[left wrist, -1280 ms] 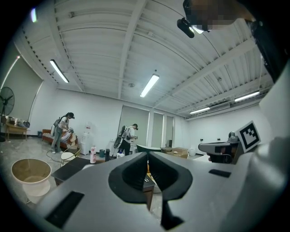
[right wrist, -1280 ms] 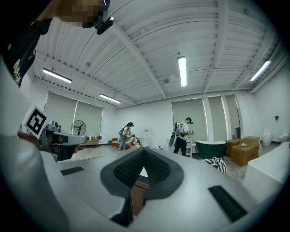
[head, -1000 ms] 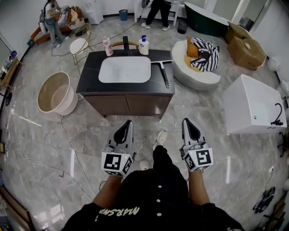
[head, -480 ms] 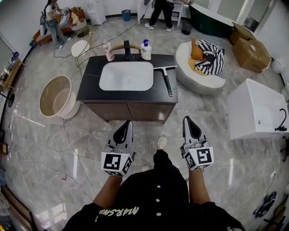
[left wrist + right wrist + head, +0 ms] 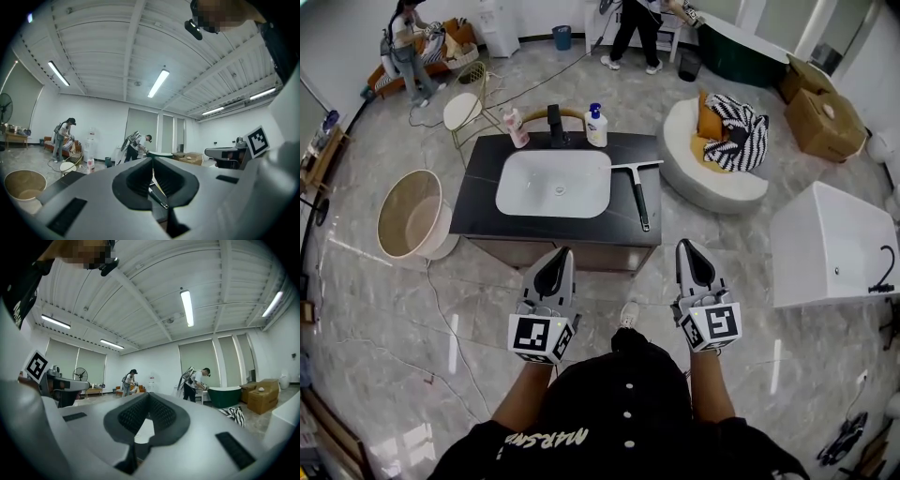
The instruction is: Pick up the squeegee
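Observation:
The squeegee [image 5: 637, 193] lies on the black vanity top [image 5: 478, 202], just right of the white sink basin [image 5: 553, 183], blade at the far end and handle pointing toward me. My left gripper [image 5: 556, 260] is held level just short of the vanity's front edge, jaws shut and empty. My right gripper [image 5: 687, 249] is level too, shut and empty, slightly right of the vanity's corner. In the left gripper view the shut left gripper [image 5: 153, 159] points at the squeegee's handle [image 5: 157, 198]. The right gripper view shows the right gripper [image 5: 149, 394] shut, with the sink basin [image 5: 143, 431] behind it.
A black faucet [image 5: 555, 122], a pink bottle [image 5: 515, 127] and a white bottle [image 5: 596, 125] stand at the vanity's back. A round tub [image 5: 411, 214] sits on the floor to the left, a cushioned seat [image 5: 712, 159] and a white tub [image 5: 834, 244] to the right. People work at the far wall.
Both grippers have moved forward together toward the vanity, which now sits nearer in the head view. Both stayed shut and empty. The squeegee has not moved on the counter.

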`<move>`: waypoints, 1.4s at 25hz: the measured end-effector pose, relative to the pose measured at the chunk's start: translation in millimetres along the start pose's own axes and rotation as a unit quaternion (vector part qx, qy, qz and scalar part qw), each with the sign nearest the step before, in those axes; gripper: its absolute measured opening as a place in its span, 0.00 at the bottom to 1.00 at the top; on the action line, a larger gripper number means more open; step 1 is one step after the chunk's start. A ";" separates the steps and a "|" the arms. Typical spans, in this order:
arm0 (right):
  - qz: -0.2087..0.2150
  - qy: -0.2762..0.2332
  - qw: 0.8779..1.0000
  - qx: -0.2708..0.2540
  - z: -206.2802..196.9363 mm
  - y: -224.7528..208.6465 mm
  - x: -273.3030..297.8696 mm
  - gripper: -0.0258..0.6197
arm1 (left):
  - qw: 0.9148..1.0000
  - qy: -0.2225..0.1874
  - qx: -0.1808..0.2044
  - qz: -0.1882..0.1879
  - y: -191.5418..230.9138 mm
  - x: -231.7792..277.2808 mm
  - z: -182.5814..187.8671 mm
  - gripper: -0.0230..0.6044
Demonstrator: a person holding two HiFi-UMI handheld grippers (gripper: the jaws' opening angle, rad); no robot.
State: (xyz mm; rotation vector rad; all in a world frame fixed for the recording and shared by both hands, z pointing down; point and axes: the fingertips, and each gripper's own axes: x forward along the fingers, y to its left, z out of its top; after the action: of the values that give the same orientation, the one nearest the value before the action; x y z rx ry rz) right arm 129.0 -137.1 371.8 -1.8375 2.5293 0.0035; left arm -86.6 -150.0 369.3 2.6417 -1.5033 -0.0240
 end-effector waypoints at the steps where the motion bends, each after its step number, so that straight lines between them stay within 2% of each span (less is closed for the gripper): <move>1: 0.002 0.000 1.000 -0.001 2.7 -8.1 7.1 0.03 | 1.000 -0.001 0.000 0.002 -0.5 10.3 3.3 0.07; 7: 0.013 -0.001 1.000 0.000 12.0 -54.6 48.7 0.03 | 1.000 -0.001 -0.003 0.019 0.1 66.3 12.2 0.07; 14: 0.034 0.004 0.999 0.002 1.6 -91.8 90.6 0.03 | 0.999 0.005 -0.004 0.043 6.8 115.2 6.2 0.07; 20: 0.046 0.012 0.999 0.007 -5.2 -104.0 118.2 0.03 | 0.999 0.014 -0.011 0.046 6.6 140.7 -1.1 0.07; 26: 0.049 0.009 0.999 0.006 -4.2 -104.8 151.2 0.03 | 0.999 0.014 -0.009 0.048 31.4 160.5 2.6 0.07; 31: 0.040 -0.004 0.999 -0.001 5.8 -103.5 175.7 0.03 | 0.999 0.000 -0.004 0.039 50.9 173.3 14.5 0.07; 35: 0.041 0.005 0.999 -0.005 3.1 -100.3 193.4 0.03 | 1.000 -0.002 -0.004 0.026 57.9 185.4 16.0 0.07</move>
State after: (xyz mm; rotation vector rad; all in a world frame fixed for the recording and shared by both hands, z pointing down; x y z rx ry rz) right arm 164.6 -352.0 366.7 -1.7392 2.6148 0.0067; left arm -42.2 -339.8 365.8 2.5976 -1.5691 -0.0319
